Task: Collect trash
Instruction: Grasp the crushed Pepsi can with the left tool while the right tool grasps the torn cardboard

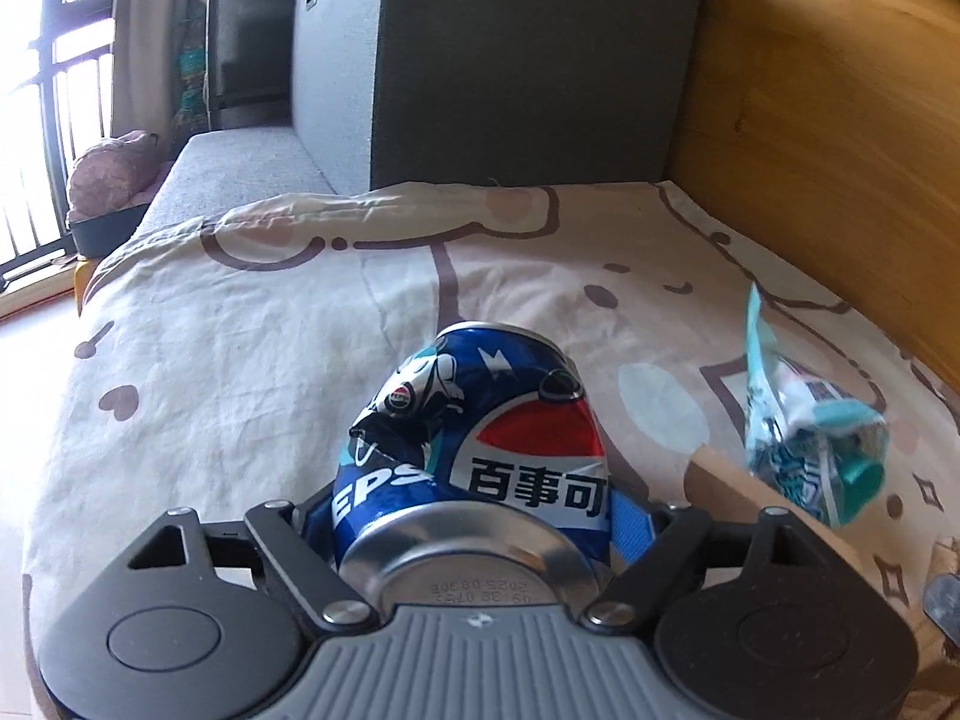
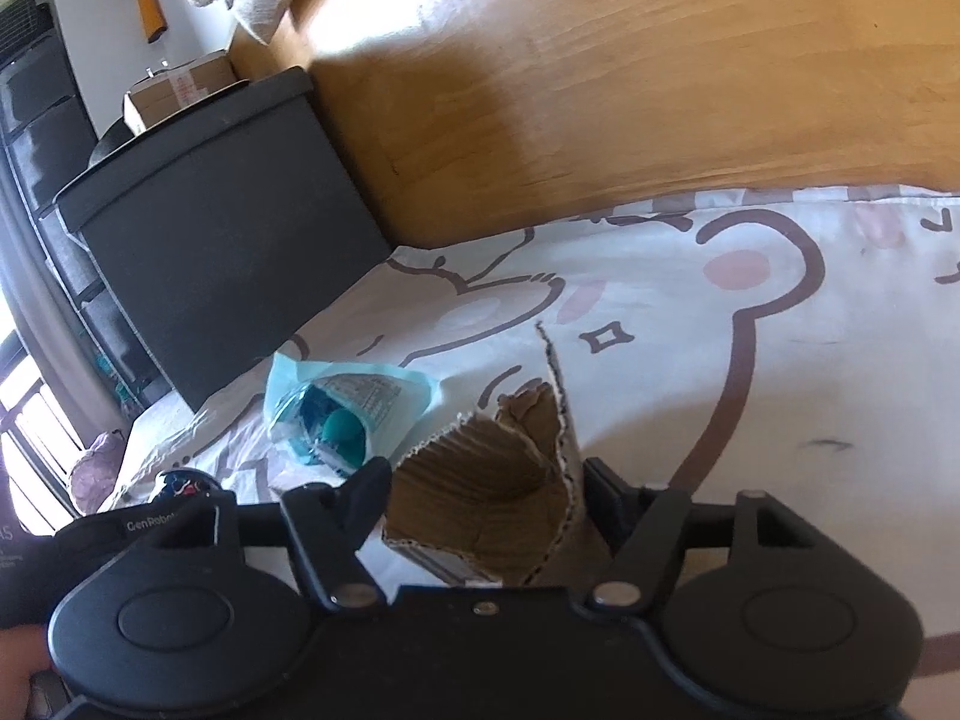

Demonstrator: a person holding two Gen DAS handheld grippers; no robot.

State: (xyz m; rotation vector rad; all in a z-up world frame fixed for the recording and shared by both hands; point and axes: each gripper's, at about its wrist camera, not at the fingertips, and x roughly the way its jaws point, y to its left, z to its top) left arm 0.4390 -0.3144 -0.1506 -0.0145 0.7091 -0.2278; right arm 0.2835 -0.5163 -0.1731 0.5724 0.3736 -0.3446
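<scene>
My left gripper (image 1: 474,516) is shut on a dented blue Pepsi can (image 1: 480,438), held above the cartoon-print bed sheet (image 1: 252,360). My right gripper (image 2: 486,498) is shut on a torn piece of brown cardboard (image 2: 486,480). A crumpled teal and white wrapper (image 1: 804,426) lies on the sheet to the right of the can; it also shows in the right wrist view (image 2: 342,414), ahead and left of the cardboard. The cardboard's tip (image 1: 732,486) shows in the left wrist view. The can's top (image 2: 186,483) and the left gripper's body show at the lower left of the right wrist view.
A dark grey storage box (image 1: 516,60) stands at the bed's far edge, against a wooden headboard (image 1: 840,120). A grey bench (image 1: 240,174) with a pink bundle (image 1: 114,174) sits by the window. A small carton (image 2: 180,90) rests on the box.
</scene>
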